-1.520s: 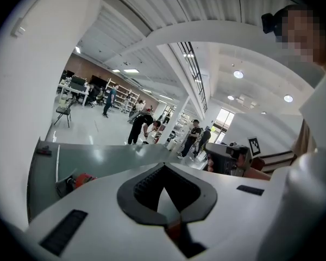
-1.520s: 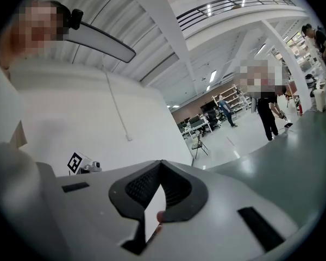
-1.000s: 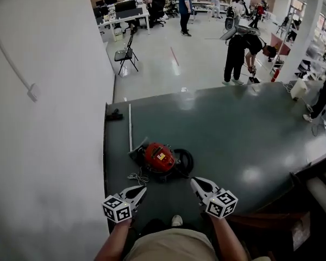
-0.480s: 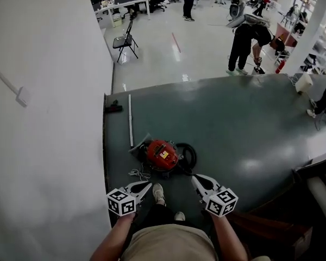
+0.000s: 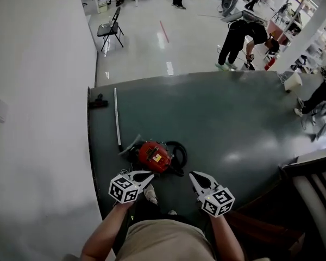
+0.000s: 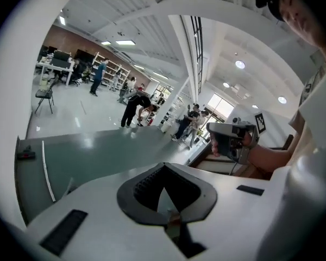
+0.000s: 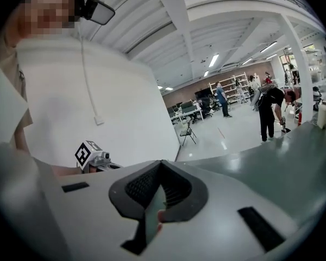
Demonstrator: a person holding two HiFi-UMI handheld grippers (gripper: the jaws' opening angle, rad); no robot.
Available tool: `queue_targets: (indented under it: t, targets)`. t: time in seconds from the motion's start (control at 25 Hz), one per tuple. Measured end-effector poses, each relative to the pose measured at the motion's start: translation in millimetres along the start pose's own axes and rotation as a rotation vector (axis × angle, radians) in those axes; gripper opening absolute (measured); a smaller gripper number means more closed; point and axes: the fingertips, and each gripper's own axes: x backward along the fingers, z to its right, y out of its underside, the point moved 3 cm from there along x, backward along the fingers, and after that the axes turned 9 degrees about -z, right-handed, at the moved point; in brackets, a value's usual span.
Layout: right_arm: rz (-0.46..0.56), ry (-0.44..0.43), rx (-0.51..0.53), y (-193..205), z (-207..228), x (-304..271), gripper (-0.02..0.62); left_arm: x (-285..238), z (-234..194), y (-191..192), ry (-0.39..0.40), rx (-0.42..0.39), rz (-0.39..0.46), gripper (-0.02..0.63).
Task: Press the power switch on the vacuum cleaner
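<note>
Jaws first: found those of the left gripper (image 6: 164,166) pressed tip to tip with nothing between, and those of the right gripper (image 7: 161,163) likewise closed and empty. Saw both held low before the body in the head view, left at seven o'clock and right at five, pointed forward and somewhat down. Spotted the vacuum cleaner (image 5: 154,156), red-bodied, on the dark green floor (image 5: 233,124) just ahead of the tips at twelve o'clock, nearer the left pair, touched by neither. Noted a thin pole (image 5: 117,118) lying at its eleven o'clock and a shoe (image 5: 150,193) between the grippers. Could not make out the power switch from above. Judged the step in hand as the approach, press not yet made. Judged it best done with one closed pair used as a blunt finger: crouched lower, switch located first, tips brought squarely onto it, pushed firmly and briefly, body steadied against rolling with the other pair.
</note>
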Motion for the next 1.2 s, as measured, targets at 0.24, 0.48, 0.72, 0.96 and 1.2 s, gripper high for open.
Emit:
queue_targets:
  t: [0.24,0.48,0.72,0.96,1.2]
  targets:
    - [-0.129,0.105,0.069,9.4,23.5,-52.0,0.009,-29.0,-52.9,3.4,0.039,-0.027,-0.104,0.005]
    - [-0.269,0.157,0.146,49.2,66.9,-129.4,0.009,-53.9,-91.6,16.8,-0.005,0.014,-0.170,0.005]
    - [-0.449,0.136,0.187,109.9,118.0,-199.1,0.009,-90.9,-135.0,34.7,-0.124,0.085,-0.193,0.005]
    - [-0.602,0.104,0.278,189.6,160.5,-252.6,0.009,-124.7,-158.8,61.0,-0.188,0.135,-0.200,0.005]
    - [-0.724,0.043,0.325,253.8,183.6,-303.1,0.009,-146.6,-185.4,94.8,-0.254,0.190,-0.216,0.005]
